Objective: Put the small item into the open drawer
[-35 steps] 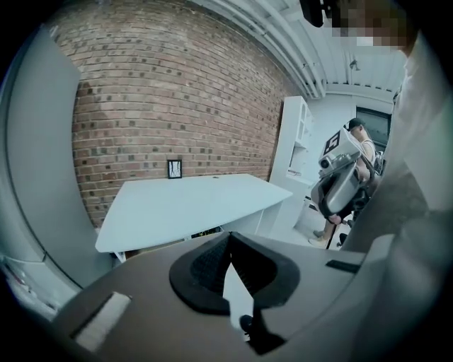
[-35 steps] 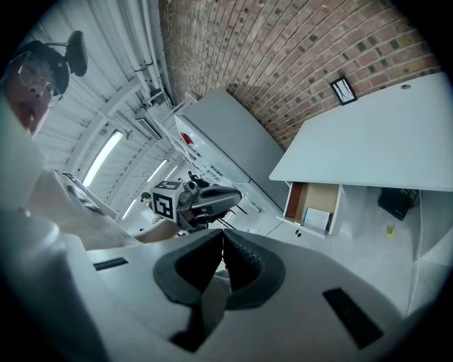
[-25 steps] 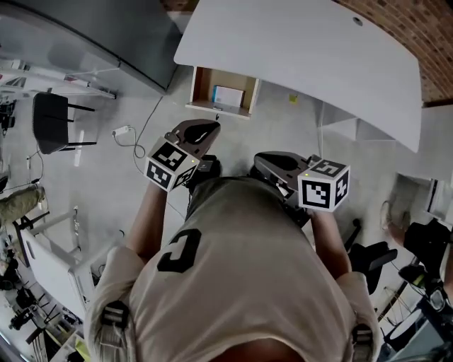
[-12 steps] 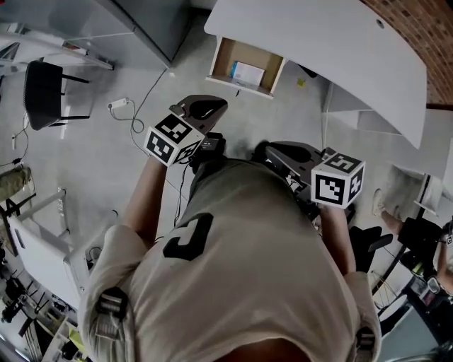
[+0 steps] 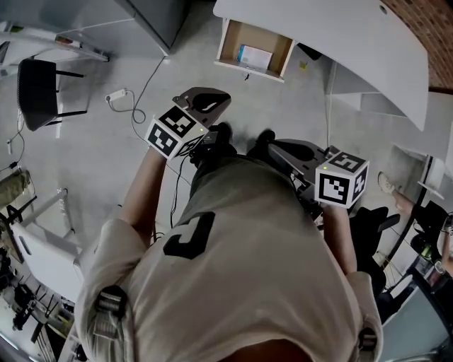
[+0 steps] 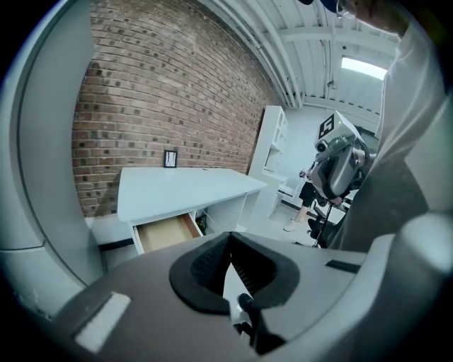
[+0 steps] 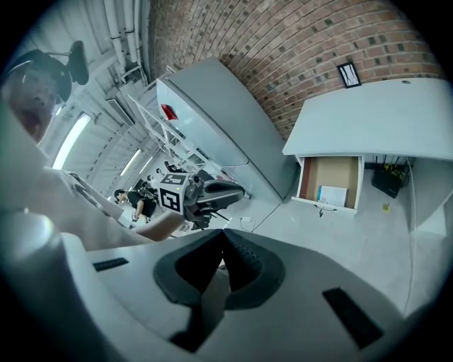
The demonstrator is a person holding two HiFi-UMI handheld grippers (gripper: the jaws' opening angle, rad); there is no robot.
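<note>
The open wooden drawer [image 5: 233,44] hangs under the white desk [image 5: 333,42], and a small white and blue item [image 5: 255,55] lies flat inside it. The right gripper view shows the same drawer [image 7: 333,170] and item [image 7: 333,194]. My left gripper [image 5: 207,103] is held by my waist with its jaws pressed together and nothing between them [image 6: 228,244]; it points toward the drawer [image 6: 166,232]. My right gripper [image 5: 282,151] also stays close to my body, well short of the drawer, its pads meeting with nothing held [image 7: 221,244].
A grey cabinet [image 5: 159,18] stands left of the desk. A white cable and plug [image 5: 117,94] lie on the floor, and a black chair [image 5: 39,92] stands at the left. An office chair base [image 5: 371,226] is on the right. White shelving [image 6: 272,148] stands beyond the desk.
In the head view the desk and drawer have slid up and to the right. Both grippers have shifted a little with my body and stayed shut.
</note>
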